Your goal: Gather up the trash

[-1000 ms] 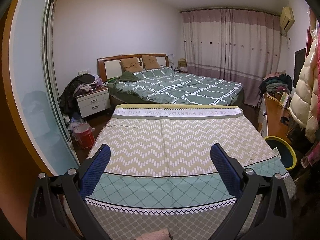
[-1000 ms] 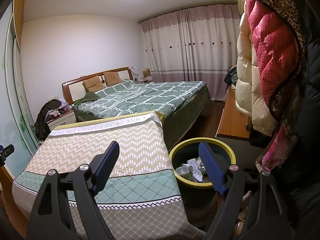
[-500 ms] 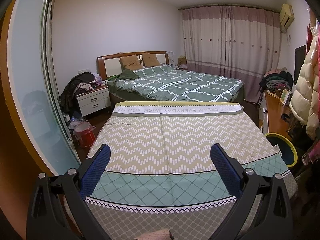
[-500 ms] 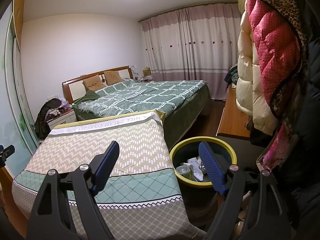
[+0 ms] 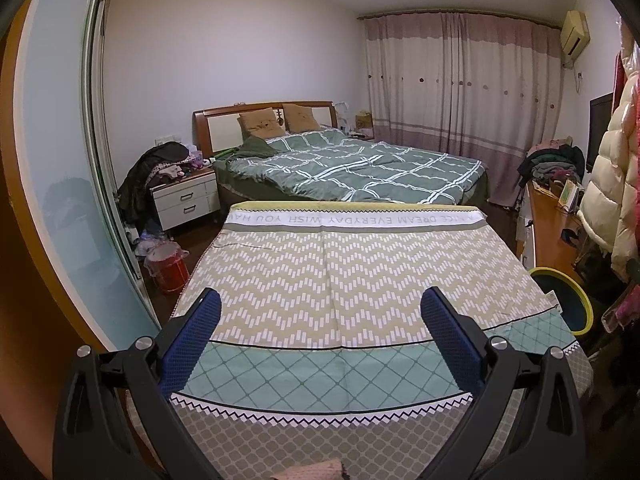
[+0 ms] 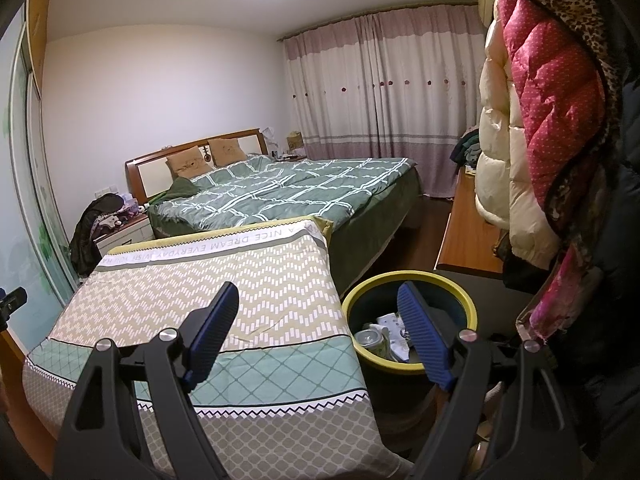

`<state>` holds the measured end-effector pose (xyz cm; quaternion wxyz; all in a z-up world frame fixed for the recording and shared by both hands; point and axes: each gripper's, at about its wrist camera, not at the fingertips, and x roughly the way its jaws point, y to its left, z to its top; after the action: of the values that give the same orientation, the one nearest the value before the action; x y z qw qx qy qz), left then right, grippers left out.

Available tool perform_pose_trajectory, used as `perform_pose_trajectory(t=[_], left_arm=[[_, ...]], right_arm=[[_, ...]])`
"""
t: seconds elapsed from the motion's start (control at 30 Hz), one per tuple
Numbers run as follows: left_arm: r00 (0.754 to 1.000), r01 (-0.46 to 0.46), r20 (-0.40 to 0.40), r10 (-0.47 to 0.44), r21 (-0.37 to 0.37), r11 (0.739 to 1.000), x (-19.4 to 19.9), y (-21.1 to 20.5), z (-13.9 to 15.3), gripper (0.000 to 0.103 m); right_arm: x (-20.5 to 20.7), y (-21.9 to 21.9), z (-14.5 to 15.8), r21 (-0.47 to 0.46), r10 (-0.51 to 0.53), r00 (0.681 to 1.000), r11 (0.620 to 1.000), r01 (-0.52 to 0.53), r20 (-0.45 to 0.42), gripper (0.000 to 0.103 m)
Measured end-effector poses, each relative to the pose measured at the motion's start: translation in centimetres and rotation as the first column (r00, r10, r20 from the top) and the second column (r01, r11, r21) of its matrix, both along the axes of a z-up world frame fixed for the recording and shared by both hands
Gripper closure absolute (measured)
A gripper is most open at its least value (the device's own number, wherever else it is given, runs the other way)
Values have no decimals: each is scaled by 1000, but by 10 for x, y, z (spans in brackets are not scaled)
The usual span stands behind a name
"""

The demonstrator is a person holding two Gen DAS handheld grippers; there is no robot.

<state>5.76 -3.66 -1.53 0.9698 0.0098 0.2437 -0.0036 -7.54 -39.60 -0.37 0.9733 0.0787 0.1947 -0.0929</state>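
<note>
Bin point(image 6: 412, 280): stood on the floor at 4 o'clock of the patterned bed point(image 6: 224, 280), just beside its corner; dark body, yellow rim.
Trash point(image 6: 384, 334): lay inside the bin; a can lying beside pale crumpled wrappers.
Right gripper point(image 6: 316, 322): hung above the bed's edge and the bin; jaws stood wide apart, nothing between them.
Left gripper point(image 5: 320, 330): hung over the patterned bed; jaws wide apart and empty.
Hidden: the right blue finger covered part of the bin's inside; its base sat behind the gripper frame.
Cut off: in the left view, only an arc of the bin point(image 5: 568, 292) showed at 3 o'clock, its contents unseen.
Unclear: print on the wrappers too small to read.
</note>
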Motion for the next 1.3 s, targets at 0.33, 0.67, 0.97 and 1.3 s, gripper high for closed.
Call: perform_pose_trajectory(t=[0.33,0.67,0.97,1.3], left_arm=[[1000,-3,7,3,2,1000,-1,1,0,5],[1000,10,-14,-10,-9,1000,3,-1,-2,5],[1000,5,-19,-5,1,1000,14,-5,-5,5],[990,8,-143,-11,-19,1000,85,2,-31,5]], right_arm=[[2,1,0,-1,0,1000,1000,0,-2,26],[3,2,-1,0,3,1000,1000,-3,-8,26],[12,3,-5,-2,13,1000,1000,-13,-25,26],[66,7,-13,31,114,989,993,-111,-98,25]])
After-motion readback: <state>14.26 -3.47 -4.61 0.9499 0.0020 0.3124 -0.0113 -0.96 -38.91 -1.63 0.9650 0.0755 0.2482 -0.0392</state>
